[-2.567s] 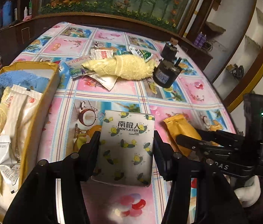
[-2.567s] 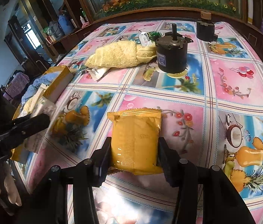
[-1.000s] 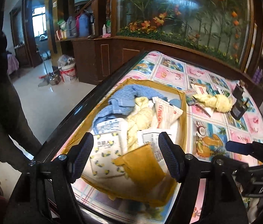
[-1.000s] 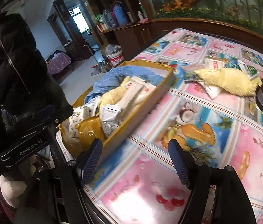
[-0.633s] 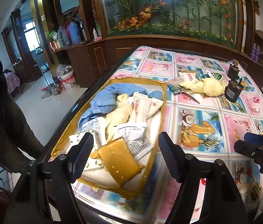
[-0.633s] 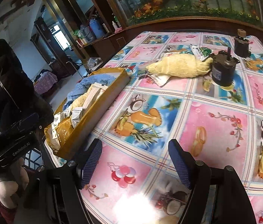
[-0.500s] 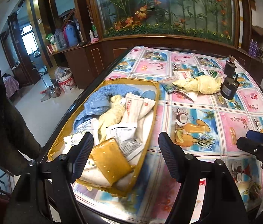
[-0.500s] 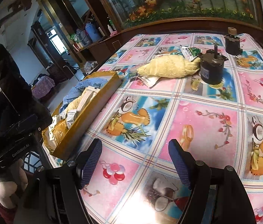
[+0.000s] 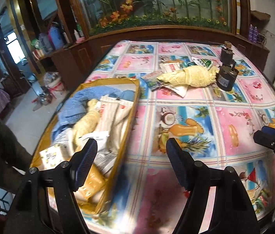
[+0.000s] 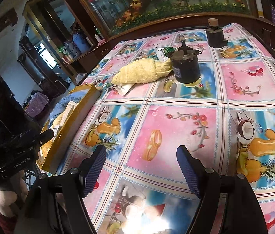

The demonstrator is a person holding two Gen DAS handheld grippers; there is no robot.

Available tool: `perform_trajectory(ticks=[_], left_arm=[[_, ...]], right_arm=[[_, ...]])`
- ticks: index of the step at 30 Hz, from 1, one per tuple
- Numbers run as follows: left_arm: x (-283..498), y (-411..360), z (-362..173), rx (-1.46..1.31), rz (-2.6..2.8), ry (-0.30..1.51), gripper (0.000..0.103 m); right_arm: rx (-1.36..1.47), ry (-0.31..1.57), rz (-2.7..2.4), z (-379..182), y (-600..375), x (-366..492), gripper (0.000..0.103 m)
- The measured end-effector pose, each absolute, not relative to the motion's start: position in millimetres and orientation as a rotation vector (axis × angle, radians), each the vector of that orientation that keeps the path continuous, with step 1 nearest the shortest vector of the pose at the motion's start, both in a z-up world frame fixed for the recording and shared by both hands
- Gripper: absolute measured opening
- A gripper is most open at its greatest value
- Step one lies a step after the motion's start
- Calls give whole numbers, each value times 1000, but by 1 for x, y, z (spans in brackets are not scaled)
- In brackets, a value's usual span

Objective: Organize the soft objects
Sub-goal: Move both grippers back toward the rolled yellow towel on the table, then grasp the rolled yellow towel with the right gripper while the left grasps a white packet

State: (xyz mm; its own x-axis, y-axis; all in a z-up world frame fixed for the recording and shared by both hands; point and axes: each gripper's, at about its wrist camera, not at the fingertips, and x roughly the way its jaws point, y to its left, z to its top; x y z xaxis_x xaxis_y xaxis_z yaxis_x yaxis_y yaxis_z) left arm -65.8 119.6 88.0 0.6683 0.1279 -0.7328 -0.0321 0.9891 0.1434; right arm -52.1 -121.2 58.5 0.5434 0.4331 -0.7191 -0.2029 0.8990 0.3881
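Soft things fill the yellow box (image 9: 131, 105) at the left edge of the table: a blue towel (image 9: 82, 97) at its far end, a small yellow cloth (image 9: 86, 120) over it, long white packets (image 9: 110, 113) alongside, a lemon-printed pack (image 9: 53, 156) and an orange pouch (image 9: 92, 181) at the near end. Further up the patterned tablecloth (image 9: 234, 132), well apart from the box, a rolled yellow towel (image 9: 192, 76) lies on a few loose sachets (image 9: 168, 68), its right end touching a dark round motor (image 9: 226, 78); a second, smaller motor (image 9: 227, 51) stands just behind. The left gripper (image 9: 131, 156) hovers over the box's near right wall with its fingers spread wide and nothing between them. The right gripper (image 10: 142, 161) hangs over bare cloth to the right of the box, likewise spread and empty; from its camera the rolled towel (image 10: 139, 72) and the big motor (image 10: 186, 68) sit ahead, the box's side wall (image 10: 75, 128) to the left.
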Motion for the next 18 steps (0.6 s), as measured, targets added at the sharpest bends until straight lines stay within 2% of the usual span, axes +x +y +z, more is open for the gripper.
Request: perform_trajectory(ticks=[11, 18], left_arm=[[56, 87, 63, -30, -146, 1023, 73], [160, 65, 54, -105, -129, 1011, 73]], right_arm=[[362, 950, 325, 30, -148, -13, 78], [408, 930, 339, 19, -159, -1, 78]])
